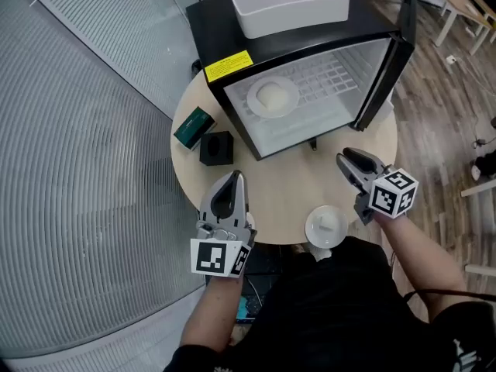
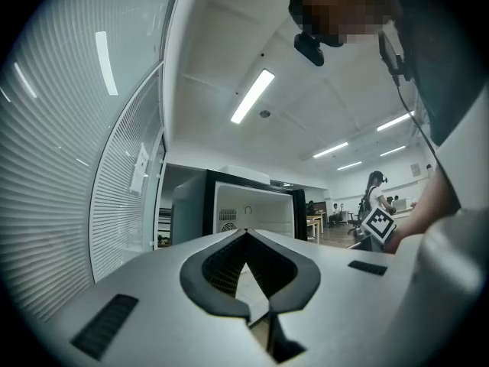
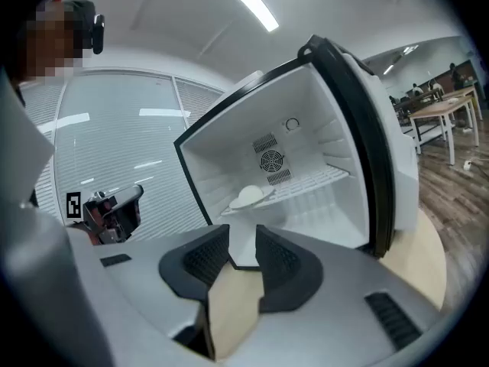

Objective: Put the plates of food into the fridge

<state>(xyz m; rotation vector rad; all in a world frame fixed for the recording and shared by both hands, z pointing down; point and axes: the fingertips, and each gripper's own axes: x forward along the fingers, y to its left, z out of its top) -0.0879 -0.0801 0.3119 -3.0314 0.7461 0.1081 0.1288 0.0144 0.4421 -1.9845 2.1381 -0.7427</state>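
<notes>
Guessing the fridge (image 1: 217,22) stands open for loading: one plate (image 1: 271,98) is on its shelf (image 1: 329,74), the other plate (image 1: 325,225) waits at the desk (image 1: 287,184) edge beside the right gripper (image 1: 346,160), fingers open and empty; left gripper (image 1: 235,178) fingers closed.

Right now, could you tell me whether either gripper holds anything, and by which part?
Nothing is held: the left gripper is shut and empty, the right gripper open and empty.

A round, pale worktop (image 1: 291,178) stands on a wood-plank floor (image 1: 438,99). A finely ribbed glass wall (image 1: 77,177) fills the left of the frame. Pale tables (image 1: 457,6) sit at upper right. Strip lights (image 2: 252,95) cross the white ceiling (image 2: 221,44).
</notes>
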